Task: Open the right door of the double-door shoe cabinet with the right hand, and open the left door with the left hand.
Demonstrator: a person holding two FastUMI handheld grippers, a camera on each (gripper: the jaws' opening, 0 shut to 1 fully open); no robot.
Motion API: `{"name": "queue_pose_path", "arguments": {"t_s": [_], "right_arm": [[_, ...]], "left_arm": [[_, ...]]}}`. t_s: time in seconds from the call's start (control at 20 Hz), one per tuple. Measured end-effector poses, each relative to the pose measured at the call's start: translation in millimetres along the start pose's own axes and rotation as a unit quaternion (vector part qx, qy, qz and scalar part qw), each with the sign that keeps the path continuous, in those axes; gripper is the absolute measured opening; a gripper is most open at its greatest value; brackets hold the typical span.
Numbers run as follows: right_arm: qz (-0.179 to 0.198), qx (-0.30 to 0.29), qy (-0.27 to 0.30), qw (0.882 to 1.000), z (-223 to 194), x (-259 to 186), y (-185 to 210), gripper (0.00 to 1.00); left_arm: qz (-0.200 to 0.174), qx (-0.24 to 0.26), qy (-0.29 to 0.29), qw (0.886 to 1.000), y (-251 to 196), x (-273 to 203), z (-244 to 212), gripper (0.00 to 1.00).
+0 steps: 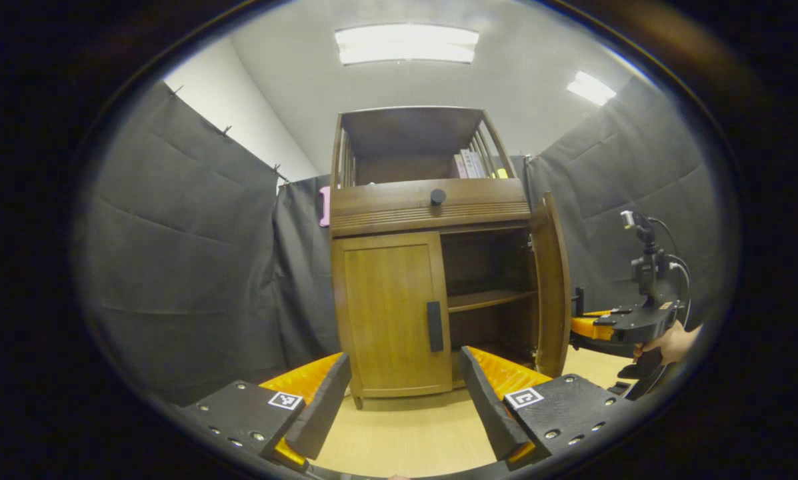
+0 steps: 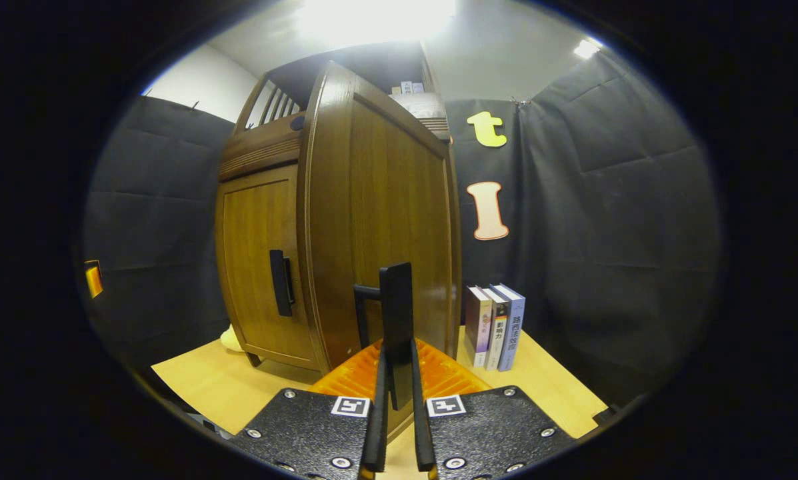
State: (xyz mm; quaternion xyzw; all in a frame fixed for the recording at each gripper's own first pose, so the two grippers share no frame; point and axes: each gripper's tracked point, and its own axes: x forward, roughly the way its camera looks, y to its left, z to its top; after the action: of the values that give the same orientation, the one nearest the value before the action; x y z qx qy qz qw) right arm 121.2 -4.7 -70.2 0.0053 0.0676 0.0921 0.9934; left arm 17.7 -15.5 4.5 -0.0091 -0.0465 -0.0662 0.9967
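Note:
The wooden shoe cabinet (image 1: 429,207) stands straight ahead in the left gripper view. Its left door (image 1: 389,313) is closed, with a black vertical handle (image 1: 435,326) at its inner edge. The right door (image 1: 551,287) is swung wide, baring the inner shelf (image 1: 489,300). My left gripper (image 1: 402,373) hangs open in front of the left door, well short of the handle, holding nothing. In the right gripper view, my right gripper (image 2: 399,363) is shut on the right door's black handle (image 2: 397,313), with the door's face (image 2: 385,193) close ahead. The left door (image 2: 259,260) and its handle (image 2: 279,283) lie to the left.
Three books (image 2: 495,327) stand upright on the light wooden floor (image 2: 545,380) beside the cabinet's right side. More books (image 1: 471,163) sit on the cabinet's top shelf. A hand (image 1: 669,343) holds the right gripper (image 1: 582,325) beside the open door. Black cloth walls close in on all sides.

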Motion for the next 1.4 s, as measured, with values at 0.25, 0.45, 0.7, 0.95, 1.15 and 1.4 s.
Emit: {"name": "queue_pose_path", "arguments": {"t_s": [0.25, 0.45, 0.7, 0.95, 1.15, 1.4], "right_arm": [[-0.048, -0.009, -0.001, 0.999, 1, -7, -36, 0.17], [-0.077, 0.002, 0.000, 0.997, -1, -15, -61, 0.11], [-0.110, 0.006, -0.005, 0.994, -2, -31, -87, 0.10], [-0.150, 0.014, -0.010, 0.989, 3, -47, -118, 0.10], [-0.132, 0.022, -0.013, 0.991, 11, -55, -112, 0.02], [-0.120, 0.000, -0.036, 0.992, 40, -78, -98, 0.20]], "left_arm": [[-0.018, -0.002, 0.002, 1.000, -3, 15, -5, 0.94], [-0.025, -0.003, 0.005, 1.000, -1, 26, -11, 0.94], [-0.037, -0.004, 0.008, 0.999, -1, 38, -15, 0.99], [-0.050, -0.002, 0.006, 0.999, -8, 45, -15, 0.99], [-0.060, -0.006, 0.000, 0.998, -20, 61, -10, 0.99], [-0.062, -0.014, -0.004, 0.998, -22, 88, -10, 0.99]]}}
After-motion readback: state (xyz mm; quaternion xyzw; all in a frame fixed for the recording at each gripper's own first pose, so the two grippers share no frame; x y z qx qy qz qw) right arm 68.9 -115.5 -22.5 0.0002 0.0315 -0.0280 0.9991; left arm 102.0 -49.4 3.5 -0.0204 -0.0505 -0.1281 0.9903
